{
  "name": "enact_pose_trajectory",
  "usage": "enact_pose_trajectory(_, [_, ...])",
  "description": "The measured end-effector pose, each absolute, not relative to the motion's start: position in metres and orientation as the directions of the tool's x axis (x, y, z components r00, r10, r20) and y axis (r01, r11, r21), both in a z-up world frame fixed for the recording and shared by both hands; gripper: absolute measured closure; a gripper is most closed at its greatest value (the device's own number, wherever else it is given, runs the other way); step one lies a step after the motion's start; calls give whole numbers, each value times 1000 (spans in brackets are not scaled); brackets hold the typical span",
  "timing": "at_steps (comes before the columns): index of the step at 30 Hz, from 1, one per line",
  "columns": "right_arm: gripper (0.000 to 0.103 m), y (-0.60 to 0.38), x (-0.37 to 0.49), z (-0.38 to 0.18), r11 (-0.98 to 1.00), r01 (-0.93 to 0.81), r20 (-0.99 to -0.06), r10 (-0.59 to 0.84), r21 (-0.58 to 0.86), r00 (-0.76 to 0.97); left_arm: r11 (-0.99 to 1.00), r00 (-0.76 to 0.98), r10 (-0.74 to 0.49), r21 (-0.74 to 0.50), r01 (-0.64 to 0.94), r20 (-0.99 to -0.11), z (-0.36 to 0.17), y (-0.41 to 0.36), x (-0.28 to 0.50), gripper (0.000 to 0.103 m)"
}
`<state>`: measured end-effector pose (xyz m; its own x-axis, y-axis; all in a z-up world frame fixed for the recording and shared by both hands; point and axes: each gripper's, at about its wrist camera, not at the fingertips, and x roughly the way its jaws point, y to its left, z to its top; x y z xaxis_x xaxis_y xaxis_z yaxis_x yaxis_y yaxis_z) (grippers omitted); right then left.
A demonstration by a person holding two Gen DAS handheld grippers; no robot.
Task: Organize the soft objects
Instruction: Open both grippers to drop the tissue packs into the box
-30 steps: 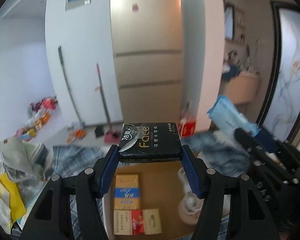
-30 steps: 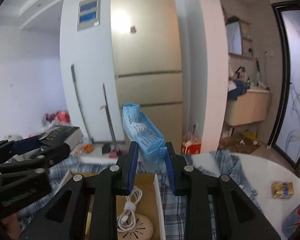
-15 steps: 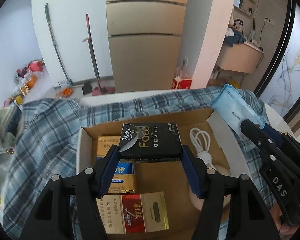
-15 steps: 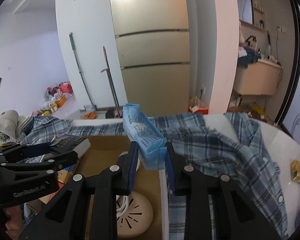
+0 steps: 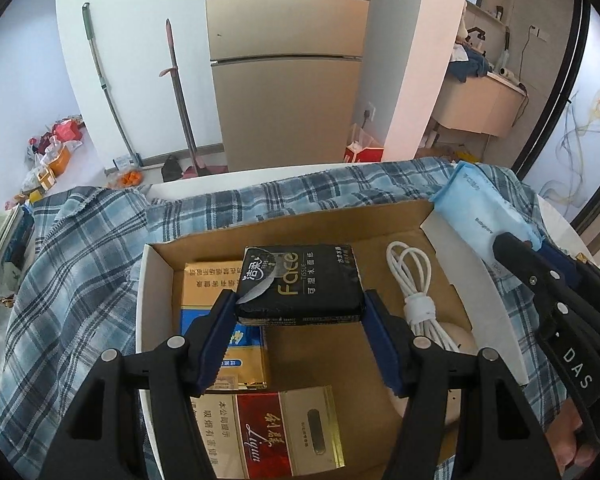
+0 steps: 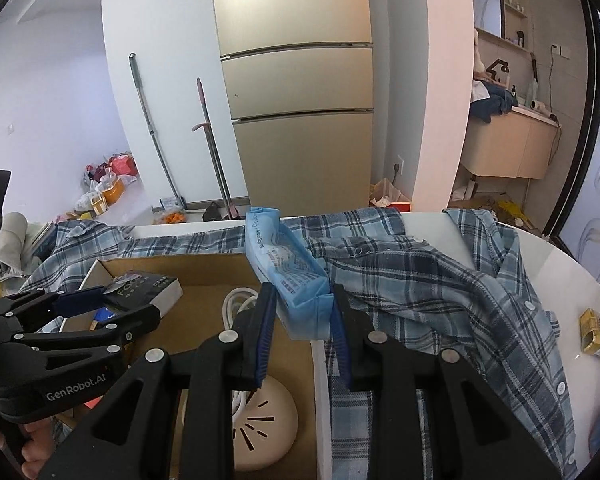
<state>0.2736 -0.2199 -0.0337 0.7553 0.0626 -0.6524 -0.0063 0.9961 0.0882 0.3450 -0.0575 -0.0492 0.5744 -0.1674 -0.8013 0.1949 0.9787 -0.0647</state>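
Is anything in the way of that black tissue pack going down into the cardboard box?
Partly. The black tissue pack, clamped in the left gripper, hangs over the cardboard box; the yellow-and-blue carton lies under its left end, bare floor under the rest.

My two grippers hold two tissue packs; three cartons, one cable fill one box.

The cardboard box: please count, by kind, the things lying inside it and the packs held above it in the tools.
Flat cigarette cartons lying in the brown cardboard box: 2 (yellow-and-blue carton, red-and-gold carton).
White coiled cable: 1.
Round beige device: 1.
Tissue packs held in tools: 2 (black soft pack, light blue soft pack).
Total: 6.
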Motion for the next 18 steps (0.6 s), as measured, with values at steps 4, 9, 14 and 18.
enact_pose_trajectory(4, [77,-220,276,-36,995,-10,-661,73,99,747,976,575,-174,-64,206,-799,-49,-60,344,34])
enact_pose_trajectory(9, [77,-220,277,-38,995,-15,-665,80,104,743,981,605,-151,-44,189,-782,-45,-60,343,18])
enact_pose_trajectory(14, [76,-219,276,-39,993,-26,-666,96,114,739,983,651,-152,-43,180,-744,-31,-55,337,18])
enact_pose_trajectory(18, [46,-219,275,-39,991,-34,-653,110,128,749,984,694,-142,-24,178,-706,-21,-55,329,18])
